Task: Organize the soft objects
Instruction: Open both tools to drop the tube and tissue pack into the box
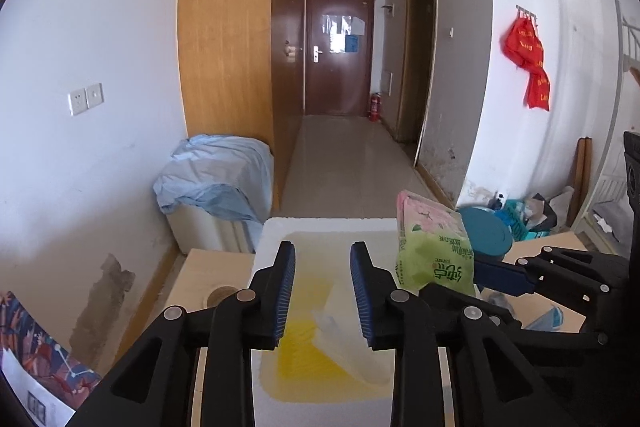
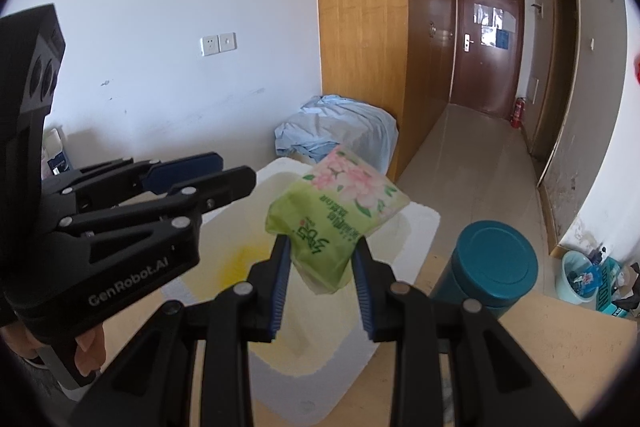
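The right gripper (image 2: pixel 320 279) is pinching a green tissue pack (image 2: pixel 338 217) between its jaws, holding it above the white foam box (image 2: pixel 416 227). The left gripper (image 1: pixel 323 291) is hovering over that box's yellow-stained interior, jaws parted and holding nothing, beside a teal canister (image 2: pixel 496 267).

"GenRobot.AI" is printed on the left hand-held gripper (image 2: pixel 224 173).

Green, pink-flowered tissue pack (image 2: pixel 340 211); teal canister (image 2: pixel 496 267)
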The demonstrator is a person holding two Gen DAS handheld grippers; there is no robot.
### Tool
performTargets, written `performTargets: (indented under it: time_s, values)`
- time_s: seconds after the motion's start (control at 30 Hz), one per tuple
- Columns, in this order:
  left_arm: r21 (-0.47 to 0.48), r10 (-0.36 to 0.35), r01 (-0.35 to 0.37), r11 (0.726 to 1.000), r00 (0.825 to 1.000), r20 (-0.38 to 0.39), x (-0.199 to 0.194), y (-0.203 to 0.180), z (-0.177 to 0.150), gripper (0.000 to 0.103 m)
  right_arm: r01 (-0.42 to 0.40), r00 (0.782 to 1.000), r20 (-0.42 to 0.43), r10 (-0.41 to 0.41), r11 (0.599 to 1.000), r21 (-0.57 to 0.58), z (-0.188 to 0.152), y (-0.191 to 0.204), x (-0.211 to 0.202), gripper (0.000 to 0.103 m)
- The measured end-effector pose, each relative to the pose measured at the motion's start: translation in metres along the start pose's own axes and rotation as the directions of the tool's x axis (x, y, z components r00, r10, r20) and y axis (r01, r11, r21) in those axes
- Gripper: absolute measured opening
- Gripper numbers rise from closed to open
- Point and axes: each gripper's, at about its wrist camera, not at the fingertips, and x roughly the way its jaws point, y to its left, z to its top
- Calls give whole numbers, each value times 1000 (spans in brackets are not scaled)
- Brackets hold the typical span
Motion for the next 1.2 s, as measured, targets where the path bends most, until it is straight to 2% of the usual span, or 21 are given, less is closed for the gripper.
performTargets:
  time_s: [0.03, 0.1, 0.17, 0.33, 0.53, 0.8, 1.2]
  values:
    - [-5, 5, -5, 1000, 1000, 1, 0, 2, 1, 36, 0, 1000, 0, 0, 1000, -1, 0, 0, -1, 35]
    - [-12, 26, -26, 1000, 1000, 13, -3, 4, 3, 54, 3, 1000, -1, -3, 1000, -1, 2, 0, 2, 35]
    - [-16, 35, -34, 999, 999, 24, -7, 7, 4, 63, 0, 1000, -4, 0, 1000, -1, 4, -2, 3, 35]
    - [-32, 70, -68, 997, 996, 48, -16, 13, 7, 66, -8, 1000, -12, 8, 1000, -3, 6, -2, 9, 35]
    - [-69, 85, -83, 994, 996, 31, -13, 22, 7, 66, -15, 1000, -15, 14, 1000, -12, 8, -1, 15, 36]
    - [-61, 75, -72, 996, 996, 44, -20, 16, 7, 66, -13, 1000, -18, 13, 1000, -24, 8, 1, 20, 52]
    - [-86, 62, -58, 995, 997, 53, -35, 18, 5, 66, -16, 1000, 10, 16, 1000, -13, 5, 4, 0, 53]
